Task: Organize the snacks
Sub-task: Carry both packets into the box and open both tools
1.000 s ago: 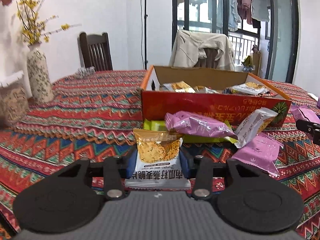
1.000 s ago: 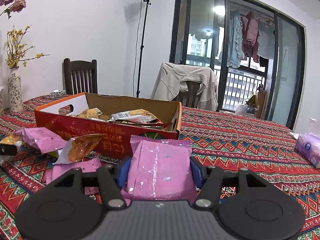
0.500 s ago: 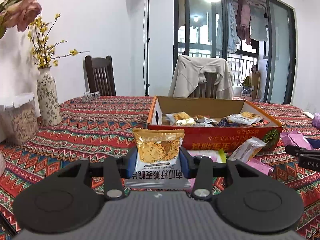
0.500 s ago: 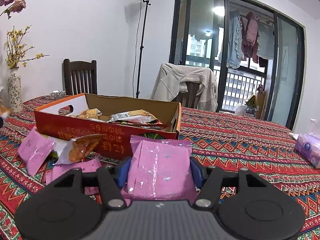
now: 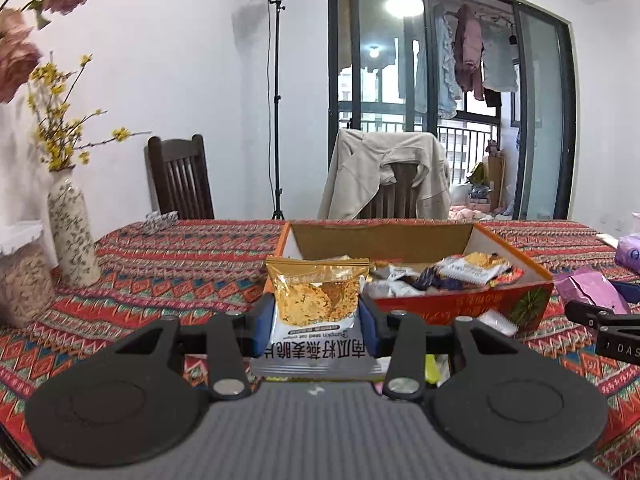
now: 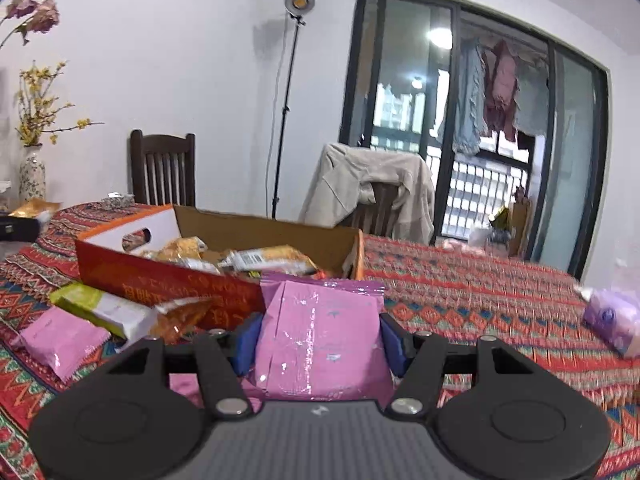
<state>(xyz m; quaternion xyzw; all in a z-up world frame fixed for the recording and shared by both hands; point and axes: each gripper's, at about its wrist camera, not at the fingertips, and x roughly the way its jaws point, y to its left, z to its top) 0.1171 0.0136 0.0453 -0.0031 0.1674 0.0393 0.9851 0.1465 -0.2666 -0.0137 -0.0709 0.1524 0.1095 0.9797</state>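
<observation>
1. Left hand-held gripper: clamped on a gold-and-white foil crisp packet, pads on both side edges, packet upright.
2. Change over the last second: the left view has risen from low over the loose packets to level with the rim of the open red-and-orange cardboard box. The gold packet now sits in line with the box's near-left corner. Judgement: lift finished, transfer toward the box under way.
3. Right hand-held gripper: closed on a flat pink plastic snack packet. Its view was steady, then tilted and shifted in the latest frame; the box now lies just ahead and to its left. Judgement: second packet also starting toward the box.
4. Box holds a jumble of mixed wrapped snacks and stands mid-tabletop on the red patterned cloth.
5. Still loose against the box's near wall, right view: a pink packet, a green-and-white packet, an orange one. Task judged partly done.
6. Hidden or unclear: lower ends of both held packets behind the gripper bodies; the box floor; the cloth directly beneath each gripper. The right view is motion-blurred. A purple-wrapped pack near the right tabletop edge is not identifiable.
</observation>
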